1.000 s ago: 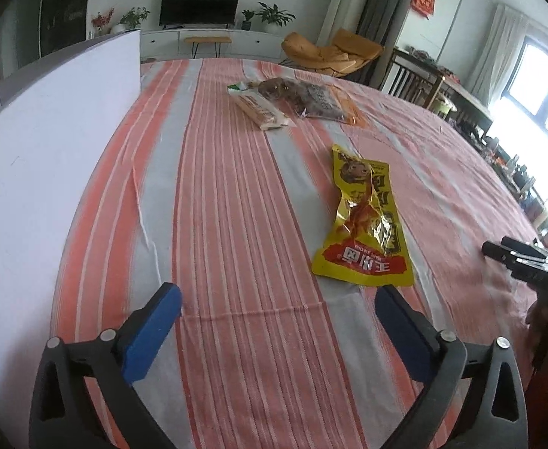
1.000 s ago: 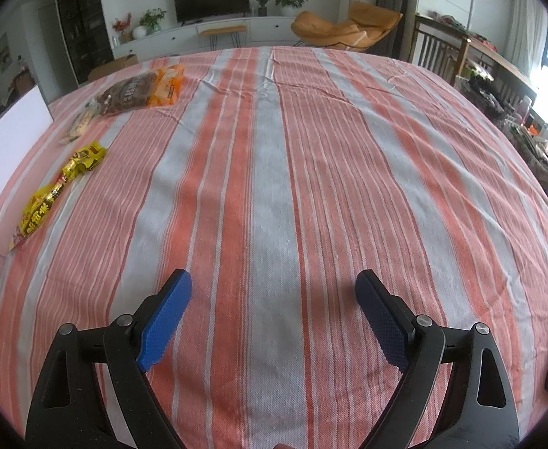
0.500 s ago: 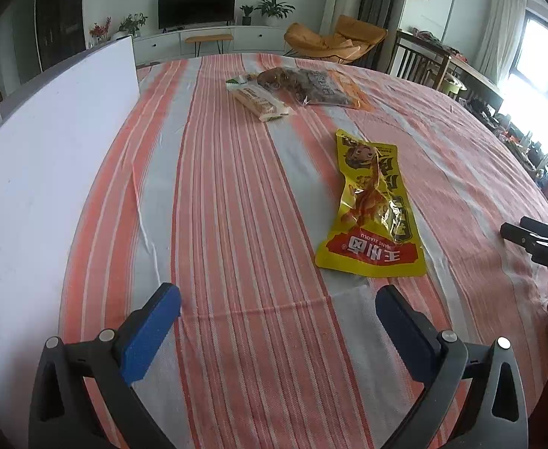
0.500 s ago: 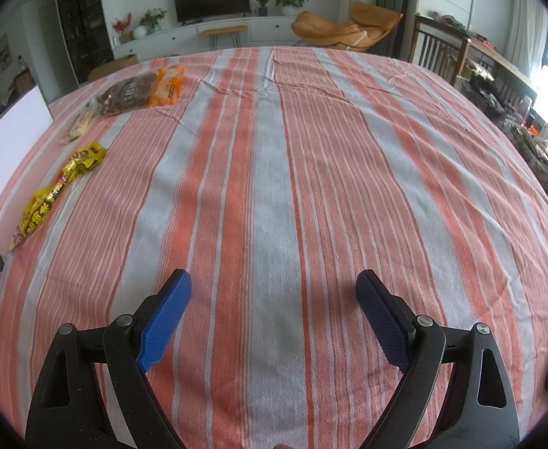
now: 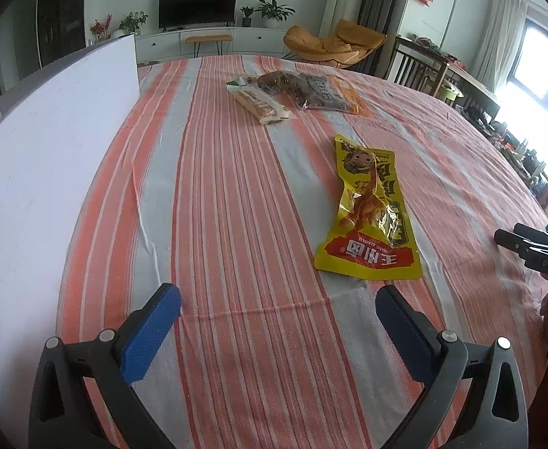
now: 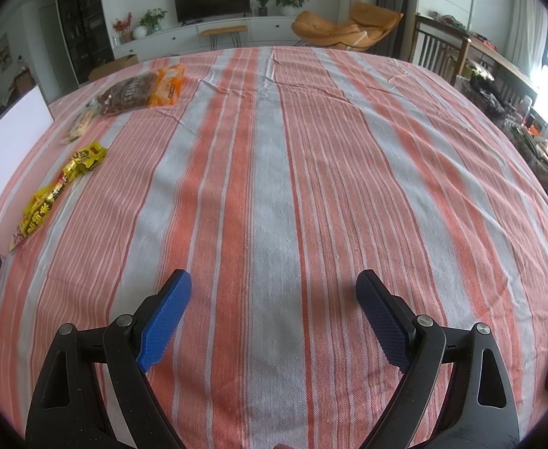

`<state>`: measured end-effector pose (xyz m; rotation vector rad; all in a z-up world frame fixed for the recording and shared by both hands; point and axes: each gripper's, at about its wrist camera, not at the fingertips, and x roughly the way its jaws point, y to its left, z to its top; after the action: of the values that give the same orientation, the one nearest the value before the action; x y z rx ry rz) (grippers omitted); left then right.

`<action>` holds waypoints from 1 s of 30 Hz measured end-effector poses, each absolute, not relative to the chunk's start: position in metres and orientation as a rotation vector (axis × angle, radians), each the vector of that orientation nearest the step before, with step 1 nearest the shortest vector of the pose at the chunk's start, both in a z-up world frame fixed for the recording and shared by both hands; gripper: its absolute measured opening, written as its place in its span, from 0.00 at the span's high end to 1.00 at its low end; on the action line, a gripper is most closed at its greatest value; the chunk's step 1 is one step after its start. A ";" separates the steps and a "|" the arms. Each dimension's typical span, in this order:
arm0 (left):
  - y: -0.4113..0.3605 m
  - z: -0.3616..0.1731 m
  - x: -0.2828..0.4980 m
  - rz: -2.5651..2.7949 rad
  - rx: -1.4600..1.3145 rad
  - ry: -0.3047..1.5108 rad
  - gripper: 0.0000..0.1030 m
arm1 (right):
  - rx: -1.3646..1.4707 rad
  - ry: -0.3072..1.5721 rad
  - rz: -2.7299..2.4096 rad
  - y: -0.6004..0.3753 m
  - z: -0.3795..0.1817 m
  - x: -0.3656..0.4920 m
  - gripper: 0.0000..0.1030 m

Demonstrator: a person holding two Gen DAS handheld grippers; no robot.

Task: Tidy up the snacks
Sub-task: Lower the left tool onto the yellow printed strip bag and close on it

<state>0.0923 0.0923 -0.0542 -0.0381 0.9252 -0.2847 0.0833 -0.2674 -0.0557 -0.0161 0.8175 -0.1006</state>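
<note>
Nearer now, yellow "WANG XIAOLU" packet (image 5: 372, 213) ahead of 2 spread, empty hand-held grippers (image 5: 278, 301) (image 6: 273, 286).

Left gripper (image 5: 277, 303) jaws apart, yellow snack packet (image 5: 371, 213) just ahead, striped tablecloth (image 5: 218, 187)

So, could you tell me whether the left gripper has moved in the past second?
Yes: the left gripper has eased toward the yellow packet, judged against the striped cloth.
</note>
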 end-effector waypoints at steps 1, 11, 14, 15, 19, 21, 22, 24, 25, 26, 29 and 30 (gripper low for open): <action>0.092 -0.054 0.092 -0.284 -0.037 0.925 0.00 | -0.016 0.817 -0.101 -0.267 -0.056 0.083 0.11; 0.109 -0.031 0.097 -0.381 -0.232 0.895 0.02 | -0.016 0.818 -0.101 -0.267 -0.056 0.083 0.11; 0.105 -0.012 0.111 -0.459 -0.317 0.889 0.02 | -0.016 0.818 -0.101 -0.267 -0.056 0.083 0.11; 0.098 -0.008 0.119 -0.495 -0.321 0.914 0.02 | -0.016 0.818 -0.100 -0.267 -0.056 0.083 0.10; 0.051 -0.008 0.148 -0.578 -0.151 1.020 0.02 | -0.015 0.818 -0.101 -0.267 -0.056 0.083 0.10; 0.024 -0.016 0.158 -0.559 0.010 1.037 0.02 | -0.015 0.818 -0.101 -0.267 -0.056 0.083 0.10; 0.015 -0.022 0.162 -0.549 0.058 1.050 0.02 | -0.015 0.818 -0.101 -0.267 -0.056 0.083 0.10; 0.001 -0.037 0.172 -0.495 0.133 1.082 0.12 | -0.015 0.818 -0.101 -0.267 -0.055 0.082 0.10; -0.001 -0.045 0.176 -0.462 0.140 1.099 0.26 | -0.015 0.818 -0.102 -0.266 -0.056 0.082 0.10; -0.001 -0.050 0.177 -0.420 0.131 1.106 0.34 | -0.015 0.818 -0.101 -0.266 -0.055 0.082 0.10; 0.011 -0.047 0.175 -0.312 0.043 1.044 0.46 | -0.014 0.818 -0.101 -0.266 -0.056 0.082 0.10; 0.020 -0.047 0.174 -0.249 0.007 1.051 0.46 | -0.015 0.818 -0.101 -0.266 -0.055 0.082 0.10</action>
<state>0.1740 0.0204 -0.0469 0.0074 1.0506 -0.2486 0.0823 -0.2663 -0.0554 -0.0149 0.8179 -0.1013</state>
